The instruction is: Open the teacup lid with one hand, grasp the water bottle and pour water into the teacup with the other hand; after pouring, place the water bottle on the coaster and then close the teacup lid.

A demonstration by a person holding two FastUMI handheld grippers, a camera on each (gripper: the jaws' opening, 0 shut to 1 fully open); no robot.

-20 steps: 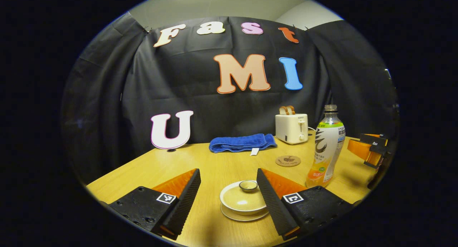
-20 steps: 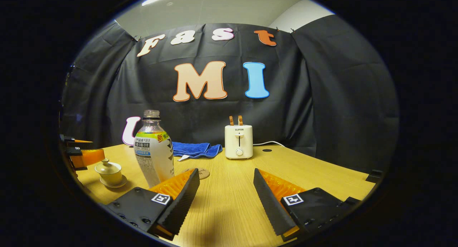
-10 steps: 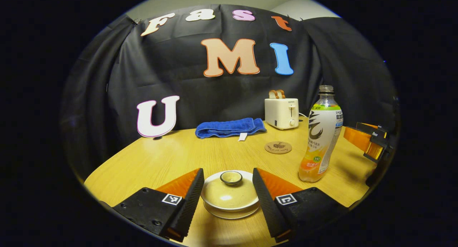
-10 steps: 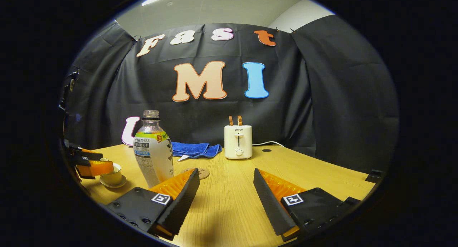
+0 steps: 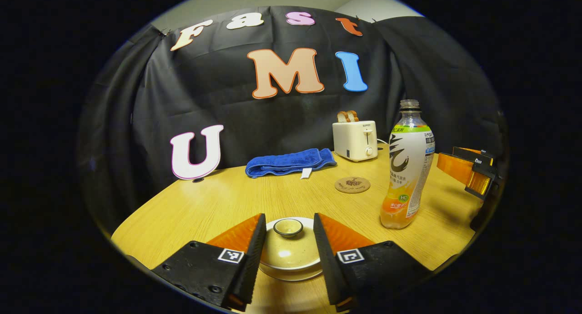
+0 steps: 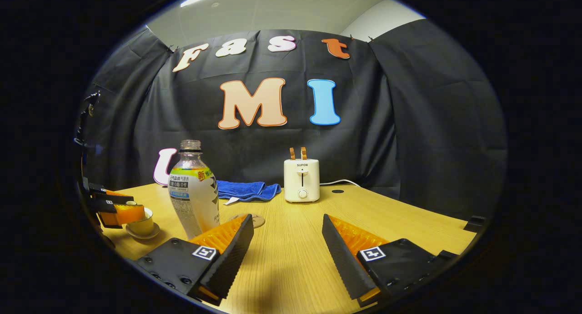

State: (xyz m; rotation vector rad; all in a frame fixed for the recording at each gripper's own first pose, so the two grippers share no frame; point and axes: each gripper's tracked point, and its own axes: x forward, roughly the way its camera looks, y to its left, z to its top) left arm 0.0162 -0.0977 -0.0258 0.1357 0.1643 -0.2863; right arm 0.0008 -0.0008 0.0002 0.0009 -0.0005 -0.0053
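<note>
We are on the lid step: our left claw straddles the teacup lid, fingers close beside it, contact unclear. Next, pinch and lift. Right claw spread, water bottle just left.

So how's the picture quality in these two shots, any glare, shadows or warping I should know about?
Left gripper view: a bright glare spot on the glazed beige teacup lid; the tall clear plastic water bottle throws a soft shadow to its right on the round wooden table, whose edge bows from fisheye warping. Right gripper view: a ceiling light glows at the top, and a dark shadow lies between the right gripper fingers.
</note>
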